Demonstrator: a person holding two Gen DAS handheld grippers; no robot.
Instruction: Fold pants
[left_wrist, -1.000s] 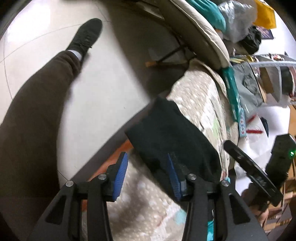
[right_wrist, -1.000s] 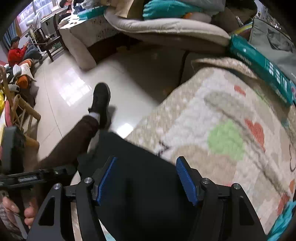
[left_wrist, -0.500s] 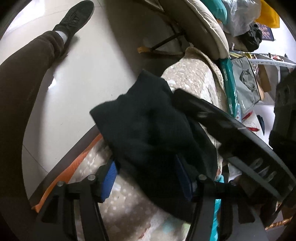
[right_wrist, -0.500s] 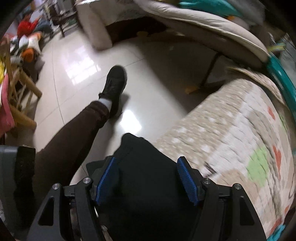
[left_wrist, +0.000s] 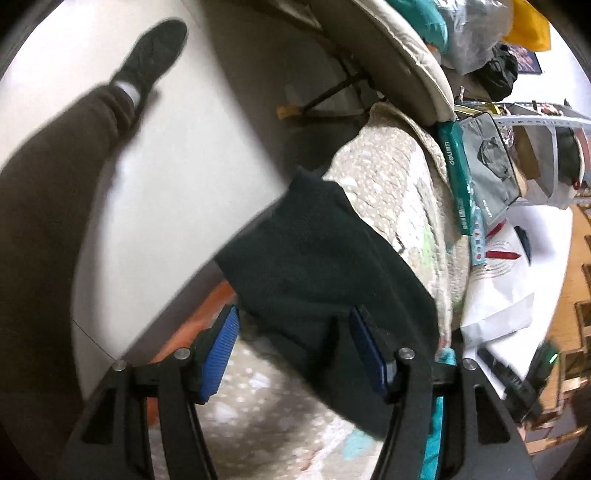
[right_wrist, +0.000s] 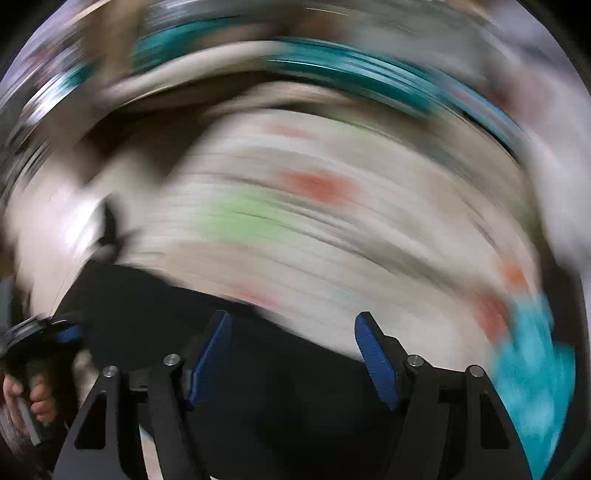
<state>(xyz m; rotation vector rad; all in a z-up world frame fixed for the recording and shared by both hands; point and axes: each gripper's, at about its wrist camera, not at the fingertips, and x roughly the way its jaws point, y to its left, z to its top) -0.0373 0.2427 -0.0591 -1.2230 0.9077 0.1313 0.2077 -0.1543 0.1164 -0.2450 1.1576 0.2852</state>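
The dark folded pants (left_wrist: 317, 266) lie on a beige patterned quilt (left_wrist: 391, 184), at its edge toward the floor. My left gripper (left_wrist: 295, 350) is open, its blue pads on either side of the pants' near end, holding nothing. In the right wrist view, which is badly blurred, the pants (right_wrist: 236, 354) fill the lower part of the frame. My right gripper (right_wrist: 291, 354) is open above them and empty. The other gripper and the hand holding it (right_wrist: 33, 398) show at that view's left edge.
The person's leg and black shoe (left_wrist: 151, 55) stand on the pale tiled floor (left_wrist: 207, 155) to the left. A cushioned chair (left_wrist: 399, 48), a teal box (left_wrist: 458, 177), a grey bag (left_wrist: 491, 162) and clutter lie behind the quilt. A white bag (left_wrist: 517, 266) sits right.
The right gripper has swung quickly to the right over the quilt, blurring its view. It has left the left wrist view's centre. The pants lie flatter than half a second ago.
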